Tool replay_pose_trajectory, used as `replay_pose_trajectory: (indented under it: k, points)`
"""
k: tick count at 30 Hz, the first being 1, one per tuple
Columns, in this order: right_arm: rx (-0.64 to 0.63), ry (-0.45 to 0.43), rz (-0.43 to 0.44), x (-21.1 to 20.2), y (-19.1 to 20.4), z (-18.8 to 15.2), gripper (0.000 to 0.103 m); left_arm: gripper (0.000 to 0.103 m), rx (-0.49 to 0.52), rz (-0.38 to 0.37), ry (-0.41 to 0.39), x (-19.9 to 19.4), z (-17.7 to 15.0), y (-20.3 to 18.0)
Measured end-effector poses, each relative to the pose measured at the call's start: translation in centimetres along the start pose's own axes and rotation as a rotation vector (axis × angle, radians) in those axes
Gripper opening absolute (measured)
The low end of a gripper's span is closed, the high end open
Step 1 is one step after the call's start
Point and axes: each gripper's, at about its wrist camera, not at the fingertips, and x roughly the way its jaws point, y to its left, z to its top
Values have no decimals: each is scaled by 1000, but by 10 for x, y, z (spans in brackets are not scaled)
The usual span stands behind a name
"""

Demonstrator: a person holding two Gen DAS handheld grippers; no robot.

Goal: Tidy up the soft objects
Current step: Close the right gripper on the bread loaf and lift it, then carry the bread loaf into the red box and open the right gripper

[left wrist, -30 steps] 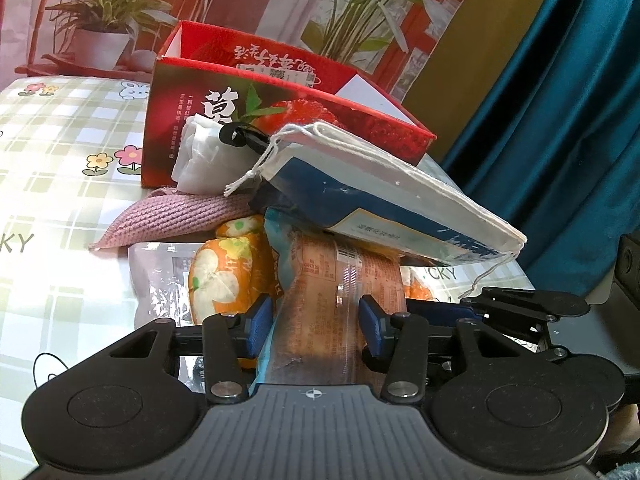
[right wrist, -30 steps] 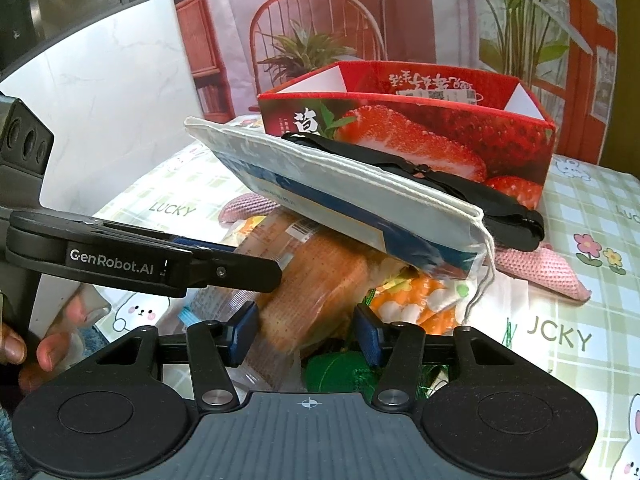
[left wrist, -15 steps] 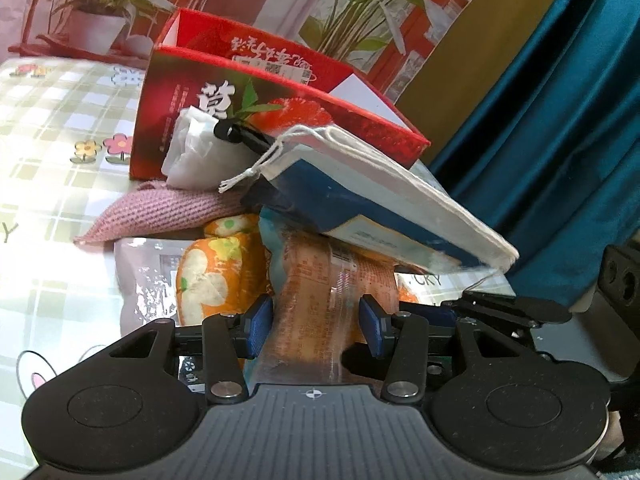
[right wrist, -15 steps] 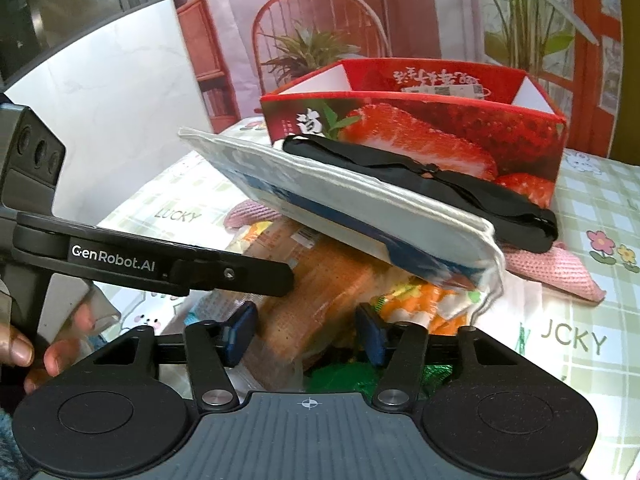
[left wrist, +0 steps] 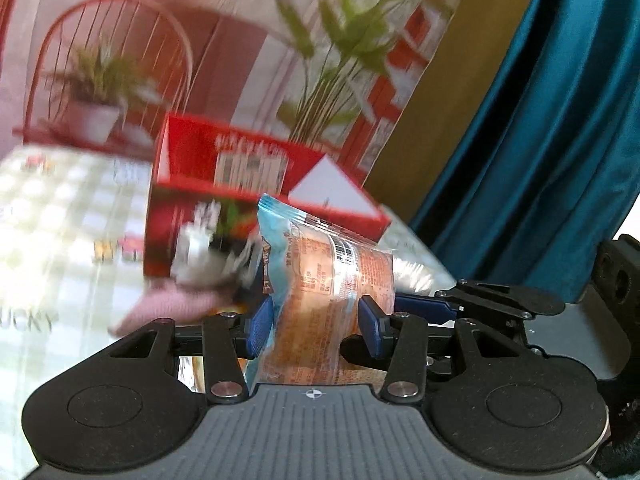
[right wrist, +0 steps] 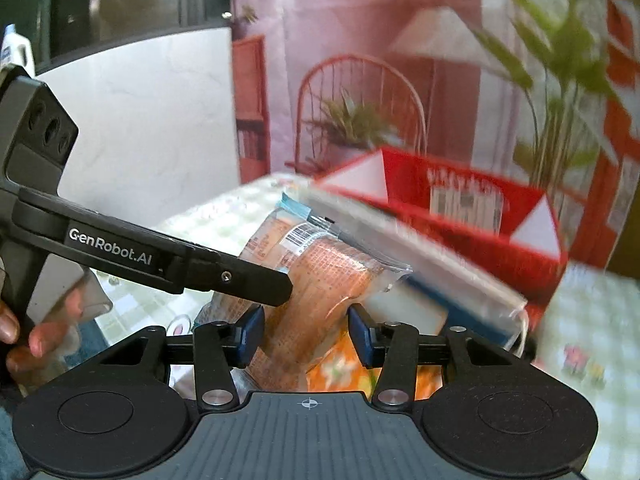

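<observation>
Left claw [left wrist: 316, 326] pinched a crinkly clear-plastic bread pack [left wrist: 320, 280] between its blue pads. Right claw [right wrist: 306, 334], jaws just closing, gripped the same pack [right wrist: 304, 280], which stood tilted above the desk [right wrist: 592, 320]. A flat white-blue pouch [right wrist: 420, 276] lay against it. Behind stood an open red box [left wrist: 224, 168].

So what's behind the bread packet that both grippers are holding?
Behind the bread packet stands the red strawberry box, open-topped. Its lower front is covered by the packet and blurred items, and its inside cannot be seen.
</observation>
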Motion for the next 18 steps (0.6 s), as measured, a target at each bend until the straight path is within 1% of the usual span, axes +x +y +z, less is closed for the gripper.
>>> replay_pose_trajectory:
  k: [4, 9, 12, 15, 18]
  points:
    - [3, -38, 1, -5, -9, 23, 43, 49, -3, -27, -44, -5, 28, -4]
    - [3, -88, -3, -6, -30, 56, 43, 49, 42, -31, -67, 2, 55, -16]
    - [-7, -104, -12, -1, -47, 73, 43, 49, 30, -57, -52, 16, 71, -17]
    - [-29, -97, -32, 12, -66, 88, 44, 49, 19, -70, -38, 37, 83, -15]
    - [-43, -90, -46, 23, -82, 96, 43, 49, -23, -88, -9, 60, 96, -7]
